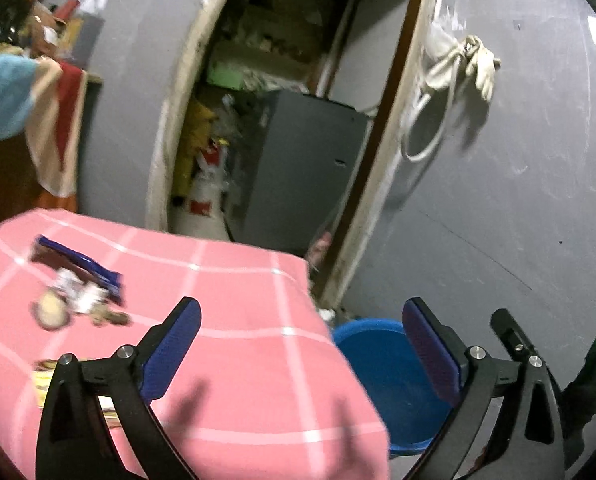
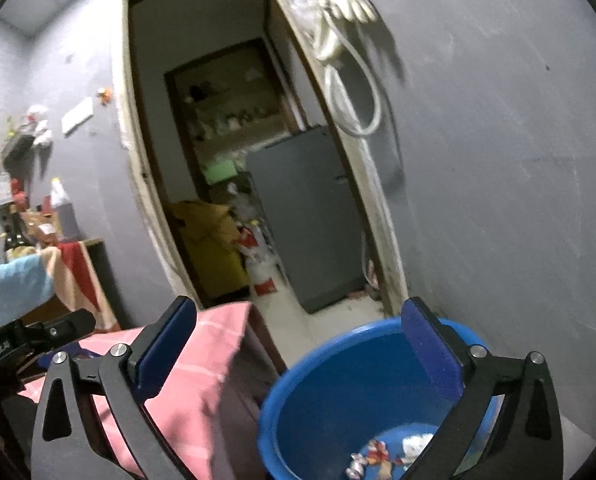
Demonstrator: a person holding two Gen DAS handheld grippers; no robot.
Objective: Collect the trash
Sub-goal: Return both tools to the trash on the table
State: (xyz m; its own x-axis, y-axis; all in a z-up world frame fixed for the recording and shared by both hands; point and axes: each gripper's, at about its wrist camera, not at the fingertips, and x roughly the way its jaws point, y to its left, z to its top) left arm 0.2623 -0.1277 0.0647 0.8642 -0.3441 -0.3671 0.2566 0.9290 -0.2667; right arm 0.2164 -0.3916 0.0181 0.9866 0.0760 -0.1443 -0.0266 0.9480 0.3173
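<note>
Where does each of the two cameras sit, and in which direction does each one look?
Left wrist: on the left gripper, jaws open and empty, over the pink cloth with wrappers, facing the doorway; the right gripper's edge shows at right.
Right wrist: on the right gripper, open and empty, above the blue tub holding trash.
Both views share the tub, cloth, doorway and the glove hanging on the wall.

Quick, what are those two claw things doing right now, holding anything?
Left gripper: open, holding nothing.
Right gripper: open, holding nothing.
</note>
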